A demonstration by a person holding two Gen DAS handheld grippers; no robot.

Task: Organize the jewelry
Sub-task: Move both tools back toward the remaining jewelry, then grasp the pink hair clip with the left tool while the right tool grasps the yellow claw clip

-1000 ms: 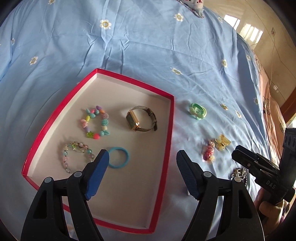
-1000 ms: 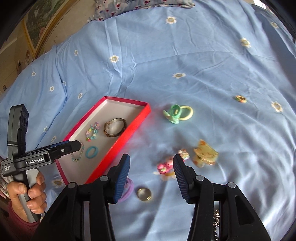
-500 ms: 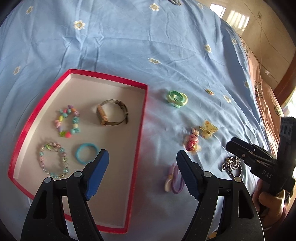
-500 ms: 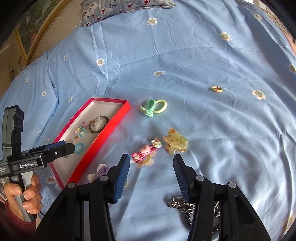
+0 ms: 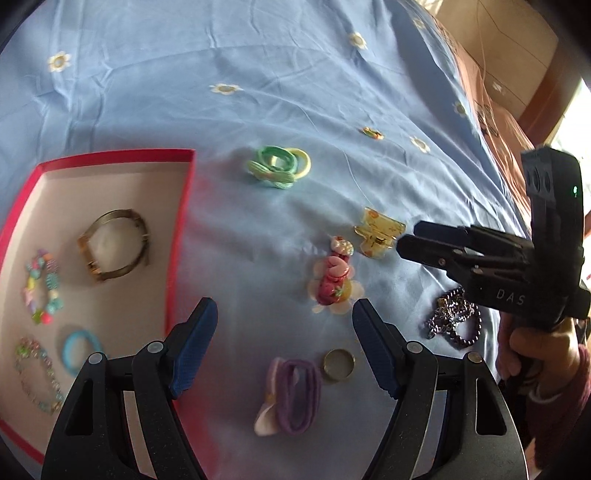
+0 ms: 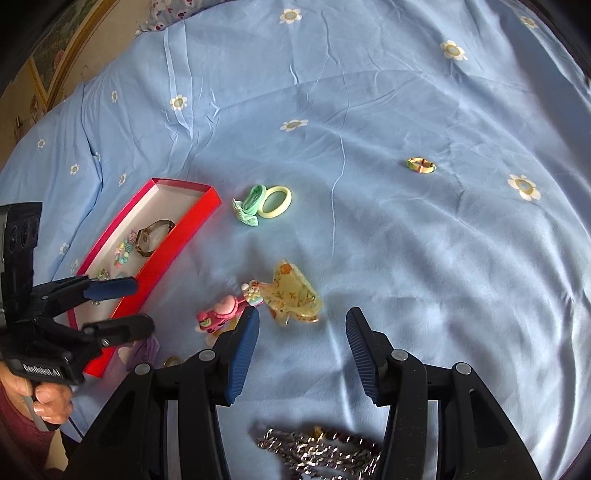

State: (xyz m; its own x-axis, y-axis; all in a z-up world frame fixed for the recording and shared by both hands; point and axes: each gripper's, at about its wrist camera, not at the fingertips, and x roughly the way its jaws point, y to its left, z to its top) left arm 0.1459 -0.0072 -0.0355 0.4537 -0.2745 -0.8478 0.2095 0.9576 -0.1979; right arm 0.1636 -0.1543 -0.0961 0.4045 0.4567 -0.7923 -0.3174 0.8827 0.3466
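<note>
A red-rimmed box [image 5: 183, 229] [image 6: 173, 251] lies on the blue bed and holds a watch [image 5: 112, 249], two bead bracelets and a blue ring [image 5: 79, 349]. Loose on the sheet lie green and yellow hair ties [image 5: 279, 168] [image 6: 264, 203], a yellow claw clip [image 5: 378, 230] [image 6: 293, 293], a pink clip [image 5: 334, 278] [image 6: 218, 312], a purple hair tie [image 5: 295, 397], a gold ring [image 5: 339, 365] and a chain [image 5: 454, 321] [image 6: 317, 448]. My left gripper [image 5: 284, 347] is open above the purple tie. My right gripper [image 6: 301, 347] is open just short of the claw clip, above the chain.
A small multicoloured ring [image 6: 421, 164] [image 5: 372, 133] lies farther off on the flowered blue sheet [image 6: 406, 92]. The bed's right edge and a brown floor [image 5: 517, 74] show in the left wrist view. A patterned pillow [image 6: 177, 9] sits at the far end.
My left gripper has moved right, off the box and over the loose items. My right gripper has moved forward and lower toward the claw clip. Both stay open.
</note>
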